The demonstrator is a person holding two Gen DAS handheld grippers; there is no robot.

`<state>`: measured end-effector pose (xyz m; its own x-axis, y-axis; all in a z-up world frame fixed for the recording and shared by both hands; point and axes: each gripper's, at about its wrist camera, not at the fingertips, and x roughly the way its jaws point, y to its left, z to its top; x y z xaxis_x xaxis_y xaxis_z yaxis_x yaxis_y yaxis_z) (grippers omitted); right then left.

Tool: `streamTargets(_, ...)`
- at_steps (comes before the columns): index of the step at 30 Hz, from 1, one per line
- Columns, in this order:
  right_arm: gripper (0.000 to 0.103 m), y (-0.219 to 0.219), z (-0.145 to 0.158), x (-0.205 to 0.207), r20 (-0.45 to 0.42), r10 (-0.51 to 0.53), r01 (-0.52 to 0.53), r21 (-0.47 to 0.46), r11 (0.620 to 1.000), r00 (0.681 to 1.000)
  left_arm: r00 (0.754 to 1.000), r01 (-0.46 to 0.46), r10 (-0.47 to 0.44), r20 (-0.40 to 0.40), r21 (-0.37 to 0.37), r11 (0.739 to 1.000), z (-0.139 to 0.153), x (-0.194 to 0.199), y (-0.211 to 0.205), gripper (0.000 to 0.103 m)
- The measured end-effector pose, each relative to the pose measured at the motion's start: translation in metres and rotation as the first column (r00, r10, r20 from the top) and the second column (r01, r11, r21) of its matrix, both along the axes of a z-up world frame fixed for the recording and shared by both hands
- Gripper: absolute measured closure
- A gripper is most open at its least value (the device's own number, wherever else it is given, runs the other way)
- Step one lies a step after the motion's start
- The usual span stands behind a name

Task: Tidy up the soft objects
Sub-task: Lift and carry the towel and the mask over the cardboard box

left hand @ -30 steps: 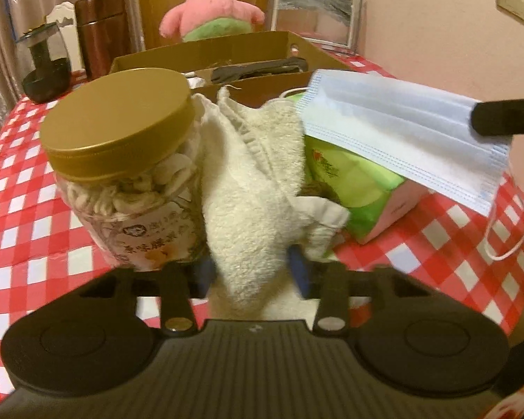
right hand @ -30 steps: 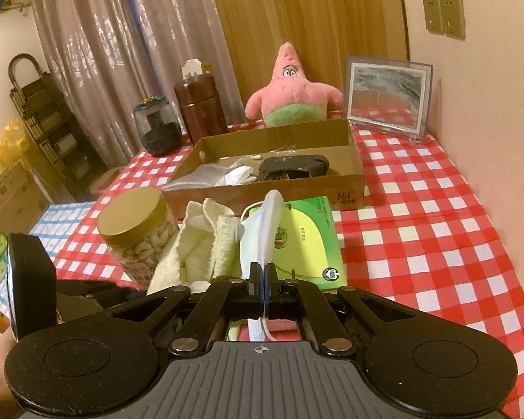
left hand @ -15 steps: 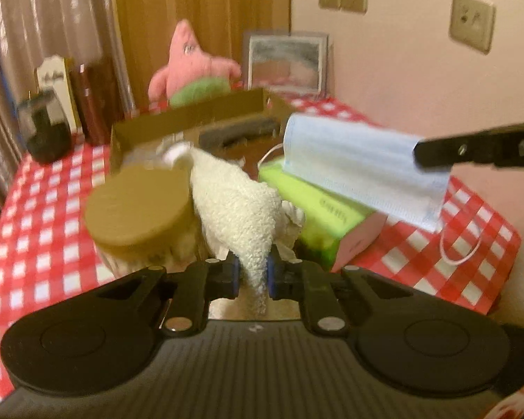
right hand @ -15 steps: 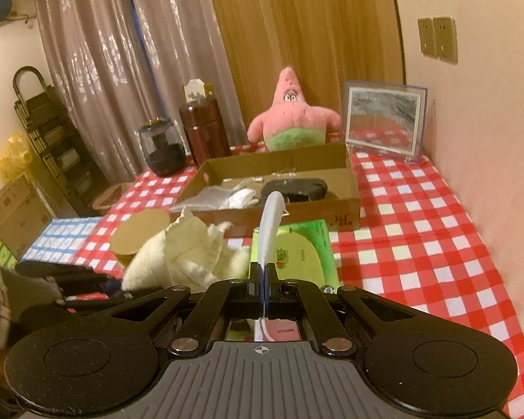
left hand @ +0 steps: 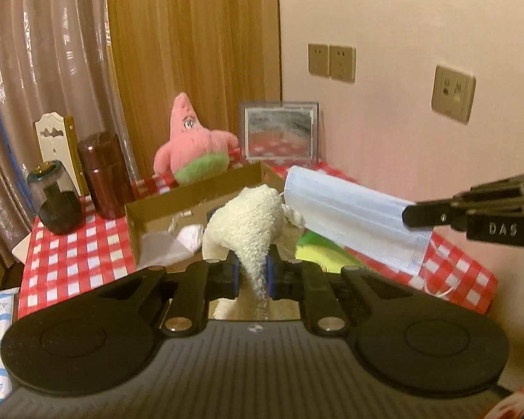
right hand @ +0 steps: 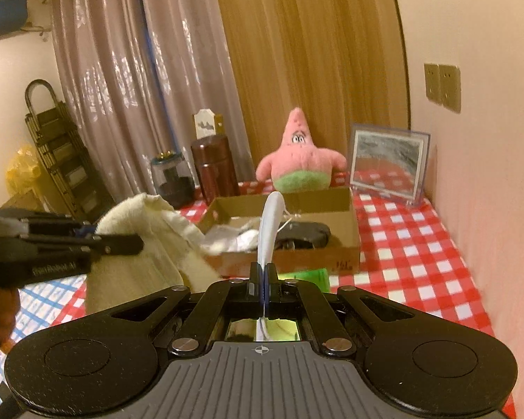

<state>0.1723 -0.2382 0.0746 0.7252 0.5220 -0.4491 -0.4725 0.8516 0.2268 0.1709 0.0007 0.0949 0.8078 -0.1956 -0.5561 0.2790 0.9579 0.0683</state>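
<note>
My left gripper (left hand: 251, 272) is shut on a cream fluffy towel (left hand: 251, 223) and holds it raised above the table. The towel also shows in the right wrist view (right hand: 146, 244), hanging from the left gripper (right hand: 122, 242). My right gripper (right hand: 263, 284) is shut on a white and blue face mask (right hand: 269, 223), held edge-on in the air. In the left wrist view the mask (left hand: 349, 213) hangs from the right gripper (left hand: 410, 214). An open cardboard box (right hand: 335, 244) lies beyond both, holding a dark object and white items.
A pink star plush (right hand: 300, 160) sits behind the box. A framed mirror (right hand: 389, 166) stands at the right by the wall. A brown canister (right hand: 215, 164) and a dark jar (right hand: 169, 178) stand at the back left. A green packet (left hand: 325, 255) lies under the mask on the red checked tablecloth (right hand: 419, 244).
My left gripper closed on the towel and lifted it off the table, away from the gold-lidded jar. My right gripper rose with the mask. Both views now look higher.
</note>
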Motion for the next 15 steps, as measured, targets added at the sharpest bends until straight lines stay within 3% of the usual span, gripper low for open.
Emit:
streamTargets(7,0.102,0.008,0.011,0.016,0.021,0.014,-0.014,0.002,1.000,1.000,1.000,0.019,-0.019,0.026,-0.020,1.000,0.031,0.014,0.012,0.091)
streamTargets(15,0.102,0.014,0.017,0.056,0.035,0.014,-0.013,-0.005,1.000,0.999,1.000,0.004,-0.003,0.030,-0.037,0.999,0.049,0.058,0.033,0.091)
